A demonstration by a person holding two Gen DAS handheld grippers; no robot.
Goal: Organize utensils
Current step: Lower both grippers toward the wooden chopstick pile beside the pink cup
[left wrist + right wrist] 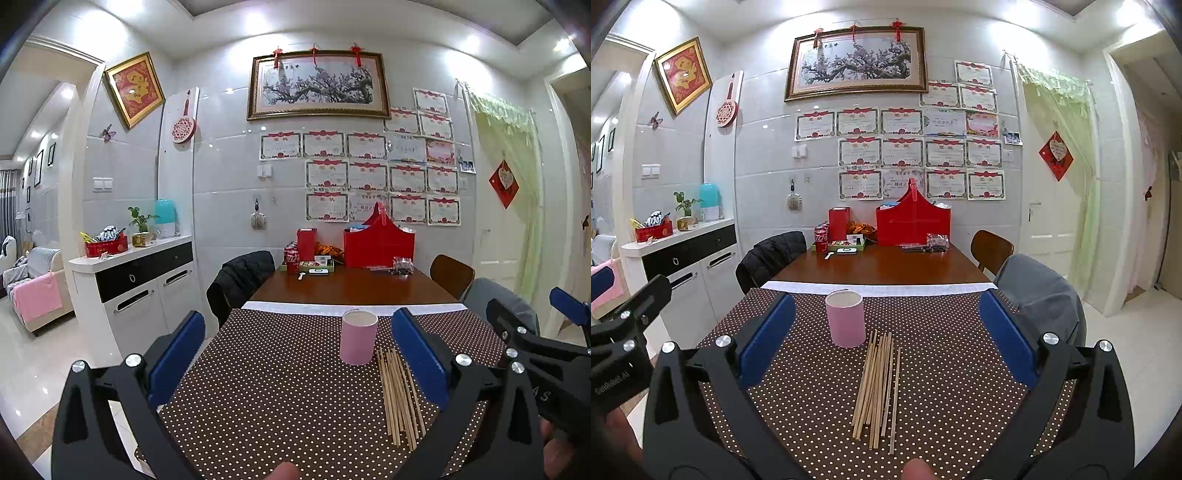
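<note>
Ahead of my right gripper (886, 339), chopsticks (877, 387) lying on the cloth (942, 369), cup (846, 319) upright just beyond their far ends, my left gripper (295, 354) alongside to the left, both held above the cloth

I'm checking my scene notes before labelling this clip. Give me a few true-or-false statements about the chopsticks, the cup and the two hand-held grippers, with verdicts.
1. The chopsticks lie on the polka-dot tablecloth. True.
2. The chopsticks already stand inside the pink cup. False: they lie loose on the cloth, just in front of the cup.
3. The pink cup stands upright. True.
4. The right hand-held gripper is shut on a chopstick. False: its jaws are wide open and hold nothing.
5. The left hand-held gripper is open and holds nothing. True.
6. The cup is blue. False: it is pink.
</note>
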